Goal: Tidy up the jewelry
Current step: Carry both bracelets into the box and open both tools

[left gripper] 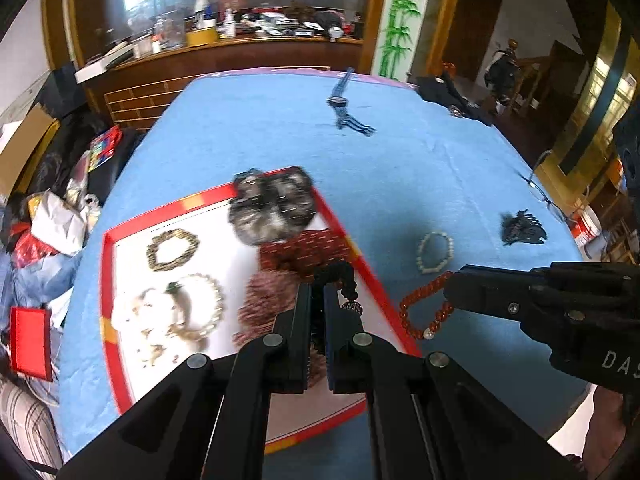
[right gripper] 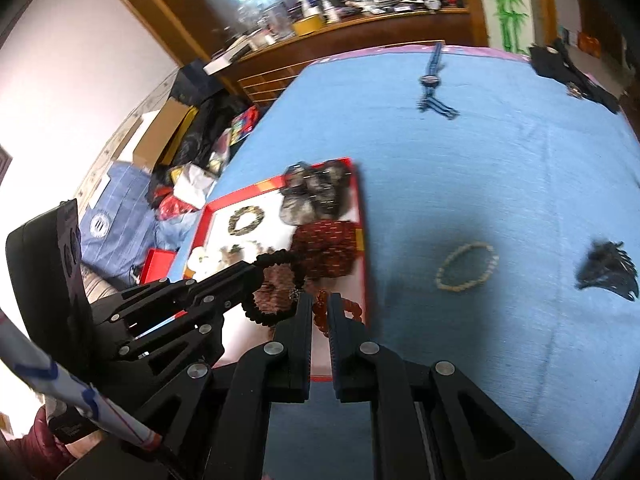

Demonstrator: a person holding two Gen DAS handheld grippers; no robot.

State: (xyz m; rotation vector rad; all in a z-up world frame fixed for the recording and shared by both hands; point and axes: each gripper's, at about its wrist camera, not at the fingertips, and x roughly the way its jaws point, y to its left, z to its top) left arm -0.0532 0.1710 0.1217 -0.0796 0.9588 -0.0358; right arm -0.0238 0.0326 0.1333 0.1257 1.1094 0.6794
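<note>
L gripper (left gripper: 318,304) grips black bracelet (right gripper: 276,258); tray (left gripper: 107,276) contents blurred, maybe beads.

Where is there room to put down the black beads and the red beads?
The tray is crowded on its right side, where hair scrunchies pile up; bare white shows between the gold bracelet and that pile. The blue cloth lies wide open between the watch and the pearl bracelet.

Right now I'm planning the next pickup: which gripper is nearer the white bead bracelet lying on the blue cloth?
Right. The right gripper, shut on the red bead bracelet, sits just beside the white bead bracelet. The left gripper, holding the black bead bracelet, is farther off over the red tray.
</note>
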